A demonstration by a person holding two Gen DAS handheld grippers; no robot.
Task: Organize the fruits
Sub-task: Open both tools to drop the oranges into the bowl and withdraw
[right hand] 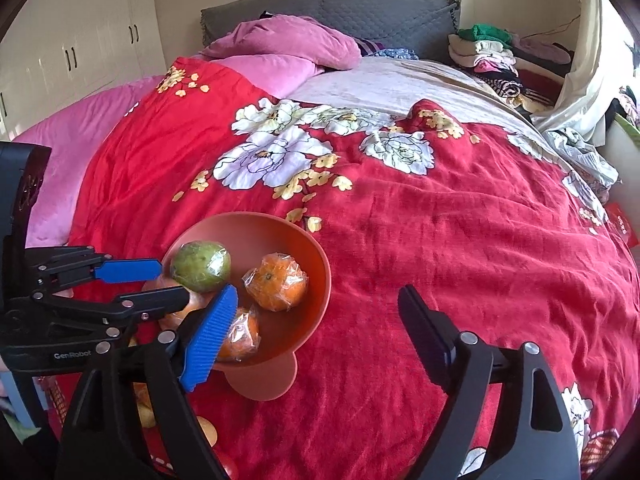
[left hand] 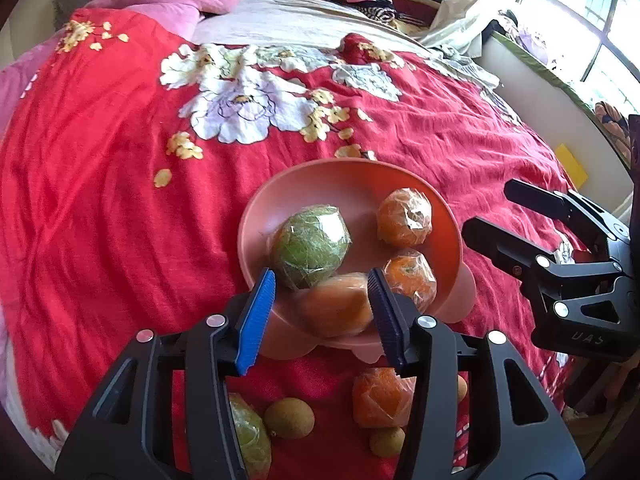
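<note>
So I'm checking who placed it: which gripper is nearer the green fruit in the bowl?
Left. The left gripper sits just beside the green fruit; the right gripper stands open past the bowl's far side.

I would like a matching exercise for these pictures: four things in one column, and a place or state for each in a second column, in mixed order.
Things:
1. green plastic-wrapped round fruit
2. small round brown fruit
3. right gripper
4. stack of folded clothes

Places or states:
A. open, nothing between the fingers
B. at the head of the bed
C. inside the pink bowl
D. on the red bedspread, outside the bowl

Pairs: 1-C, 2-D, 3-A, 4-B
</note>
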